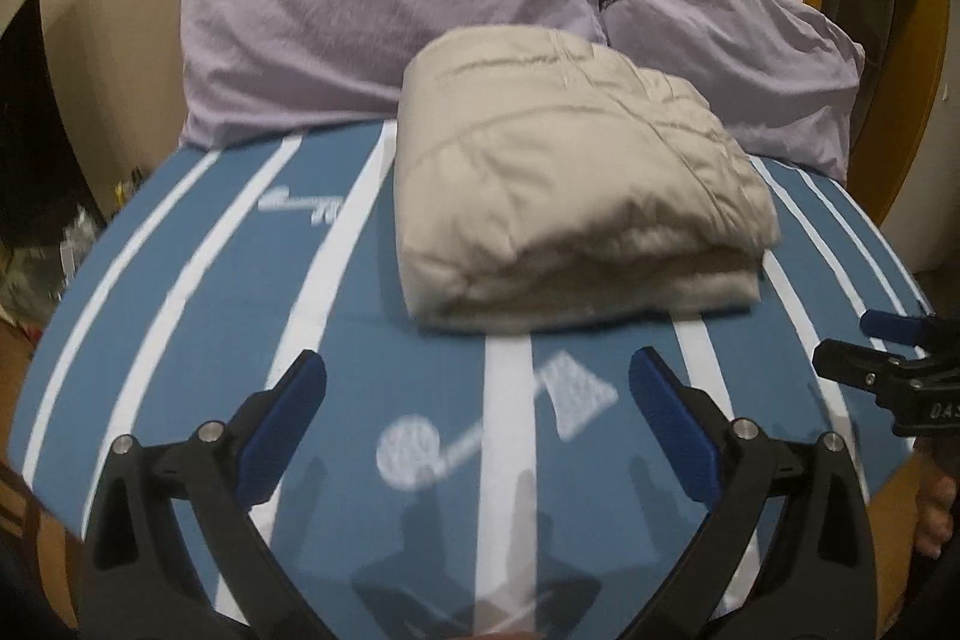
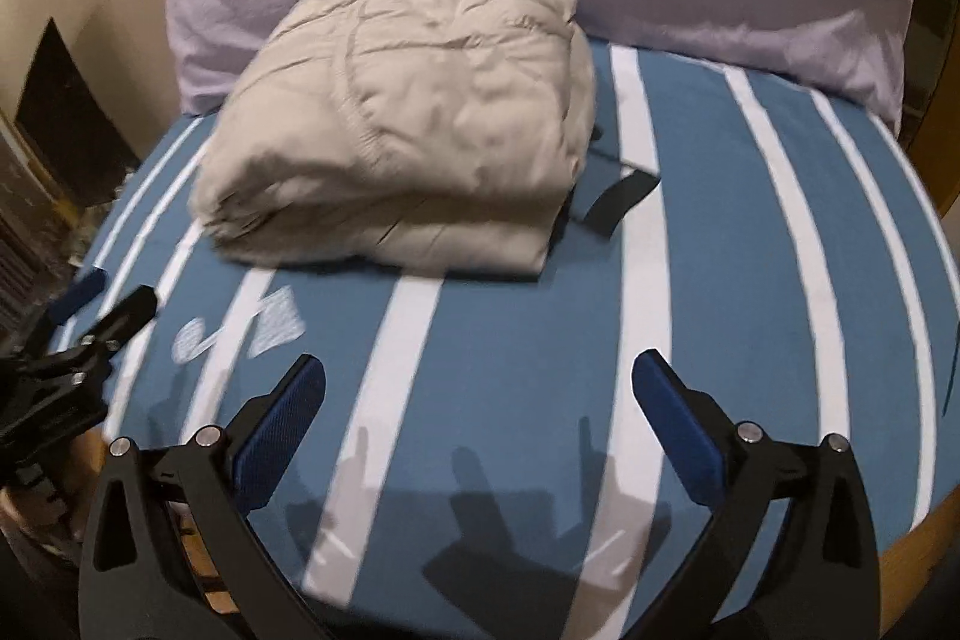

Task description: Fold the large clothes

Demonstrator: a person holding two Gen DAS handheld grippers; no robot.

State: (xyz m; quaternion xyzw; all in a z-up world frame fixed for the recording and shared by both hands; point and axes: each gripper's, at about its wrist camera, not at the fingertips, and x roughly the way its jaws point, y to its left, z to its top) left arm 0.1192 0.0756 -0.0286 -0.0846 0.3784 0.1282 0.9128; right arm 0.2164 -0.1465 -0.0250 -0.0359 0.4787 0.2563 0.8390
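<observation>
The beige puffy jacket (image 1: 576, 178) lies folded in a thick bundle on the striped bed (image 2: 750, 280), just before the lilac pillows (image 1: 384, 40). It looks soft, light and springy; best gripped at its layered near edge. Both left tongs (image 1: 477, 388) and right tongs (image 2: 479, 388) hang released, short of it.

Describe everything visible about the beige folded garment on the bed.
The beige quilted puffy garment is folded into a thick, rounded bundle of stacked layers, with stitched seams and wrinkles on top. It lies on the blue white-striped bedsheet, its far edge against the lilac pillows. A black strap protrudes from its right side. Neither gripper touches it.
</observation>
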